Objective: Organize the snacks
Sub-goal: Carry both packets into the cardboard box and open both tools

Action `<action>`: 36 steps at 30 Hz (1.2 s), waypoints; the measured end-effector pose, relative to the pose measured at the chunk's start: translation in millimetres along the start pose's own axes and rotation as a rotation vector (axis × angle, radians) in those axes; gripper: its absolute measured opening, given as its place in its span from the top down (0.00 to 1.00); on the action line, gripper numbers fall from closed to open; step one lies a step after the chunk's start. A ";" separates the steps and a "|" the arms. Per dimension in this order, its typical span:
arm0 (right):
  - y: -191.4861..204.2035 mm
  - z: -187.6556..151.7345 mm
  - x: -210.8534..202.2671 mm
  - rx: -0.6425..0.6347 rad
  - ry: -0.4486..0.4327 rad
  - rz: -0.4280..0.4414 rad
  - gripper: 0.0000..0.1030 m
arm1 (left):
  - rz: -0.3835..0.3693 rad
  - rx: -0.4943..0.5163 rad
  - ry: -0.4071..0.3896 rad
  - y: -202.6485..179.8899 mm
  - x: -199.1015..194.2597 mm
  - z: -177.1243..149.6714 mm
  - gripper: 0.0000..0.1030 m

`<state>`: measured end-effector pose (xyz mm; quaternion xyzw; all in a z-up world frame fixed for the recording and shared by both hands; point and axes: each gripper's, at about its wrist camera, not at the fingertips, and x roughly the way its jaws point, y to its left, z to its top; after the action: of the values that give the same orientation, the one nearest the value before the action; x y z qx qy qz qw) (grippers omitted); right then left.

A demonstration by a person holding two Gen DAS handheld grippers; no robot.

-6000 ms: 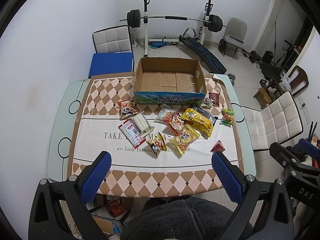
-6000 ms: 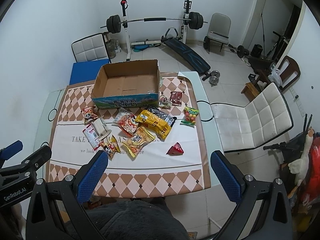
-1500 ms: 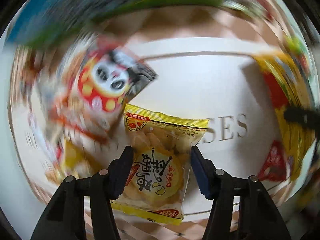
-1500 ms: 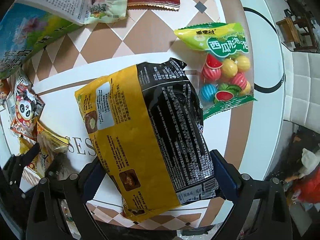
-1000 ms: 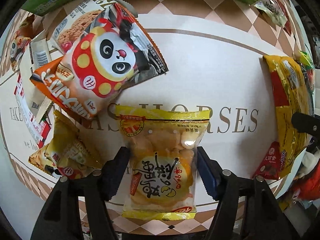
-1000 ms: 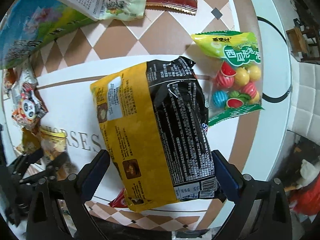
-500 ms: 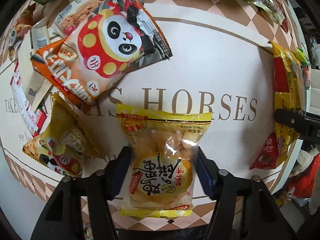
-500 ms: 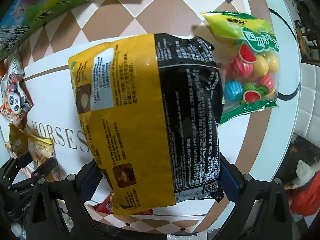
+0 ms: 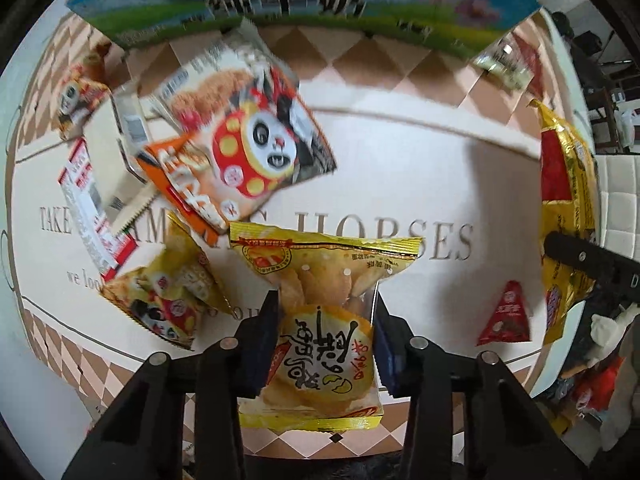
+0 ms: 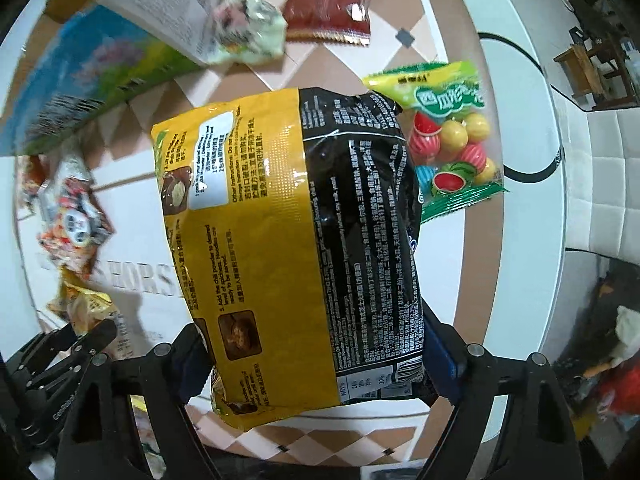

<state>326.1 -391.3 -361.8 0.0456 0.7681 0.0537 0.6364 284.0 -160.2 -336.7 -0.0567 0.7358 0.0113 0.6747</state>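
Note:
My left gripper (image 9: pixel 326 320) points down at the table and is shut on a yellow cracker packet (image 9: pixel 326 276), whose sides are squeezed between the blue pads. My right gripper (image 10: pixel 316 360) has a big yellow-and-black noodle bag (image 10: pixel 288 220) between its pads. Its jaws are closing on the bag, which hangs above the cloth. The cardboard box (image 9: pixel 300 4) with the blue and green printed side stands at the far edge, also seen in the right wrist view (image 10: pixel 80 92).
On the cloth lie a panda snack bag (image 9: pixel 248 140), a small yellow packet (image 9: pixel 168 292), a red-and-white carton (image 9: pixel 92 216) and a red triangular packet (image 9: pixel 506 316). A watermelon gum bag (image 10: pixel 452 136), a dark red packet (image 10: pixel 328 4) and a pale green packet (image 10: pixel 248 28) lie near the box.
The left jaws have closed tight on the cracker packet, which has come up off the cloth. The right gripper has risen with the noodle bag, now covering part of the gum bag.

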 end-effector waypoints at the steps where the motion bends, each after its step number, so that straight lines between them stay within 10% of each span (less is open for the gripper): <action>1: 0.0 -1.8 -5.7 0.001 -0.007 0.013 0.13 | -0.001 0.000 -0.012 1.5 -7.2 0.9 0.63; 19: 24.6 -17.0 -119.0 -0.025 -0.164 0.154 0.13 | -0.080 0.023 -0.243 -5.6 -151.4 34.3 0.65; 36: 120.9 119.2 -172.8 0.047 -0.259 0.184 0.13 | -0.120 0.023 -0.244 53.6 -173.2 246.0 0.65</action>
<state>475.5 -292.6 -198.7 0.1372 0.6733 0.0877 0.7212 537.1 -72.2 -189.6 -0.0910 0.6437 -0.0305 0.7592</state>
